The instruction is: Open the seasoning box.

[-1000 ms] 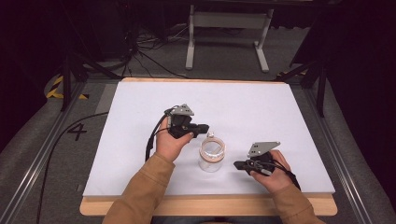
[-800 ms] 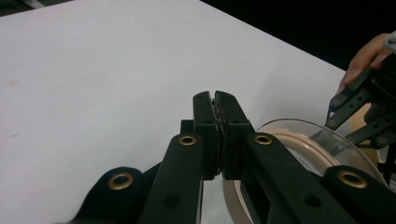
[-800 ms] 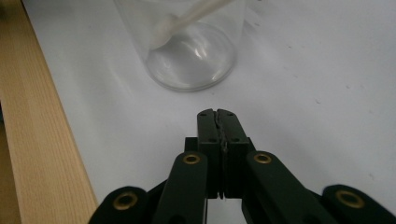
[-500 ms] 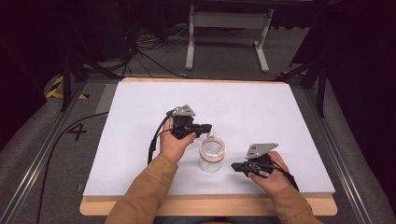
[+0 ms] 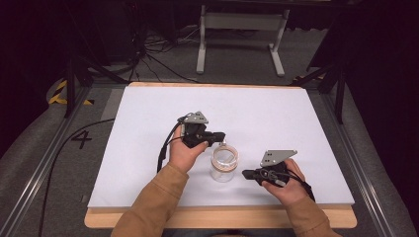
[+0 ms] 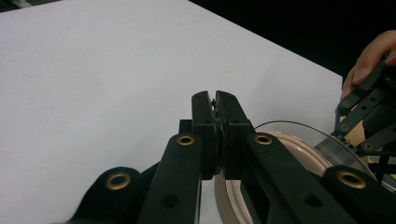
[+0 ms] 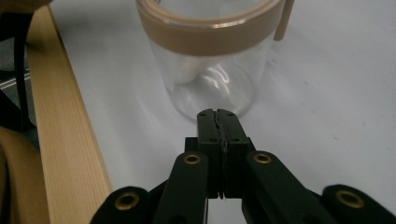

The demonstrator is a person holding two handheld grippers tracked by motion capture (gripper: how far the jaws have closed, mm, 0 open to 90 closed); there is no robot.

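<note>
A clear glass jar (image 5: pixel 225 168) with a tan rim stands near the front middle of the white table (image 5: pixel 148 123). My left gripper (image 5: pixel 222 135) is shut, its tips right at the far left of the jar's rim; I cannot tell whether it pinches anything. In the left gripper view the shut jaws (image 6: pixel 215 98) sit just above the tan rim (image 6: pixel 289 154). My right gripper (image 5: pixel 245 174) is shut and empty, low on the table just right of the jar. Its view has the shut tips (image 7: pixel 218 113) close to the jar's base (image 7: pixel 210 79). A tan tab (image 7: pixel 284 21) hangs beside the rim.
The table's wooden front edge (image 7: pixel 60 140) runs close behind the jar and both forearms. A black cable (image 5: pixel 165 148) trails from the left gripper. Bare white surface spreads to the left, right and far side. A metal stand (image 5: pixel 237 22) and cables lie on the floor beyond.
A whitish patch over the jar's mouth a second ago is gone; the tan ring now shows. The left gripper's tips edged right toward the rim. The right hand barely shifted.
</note>
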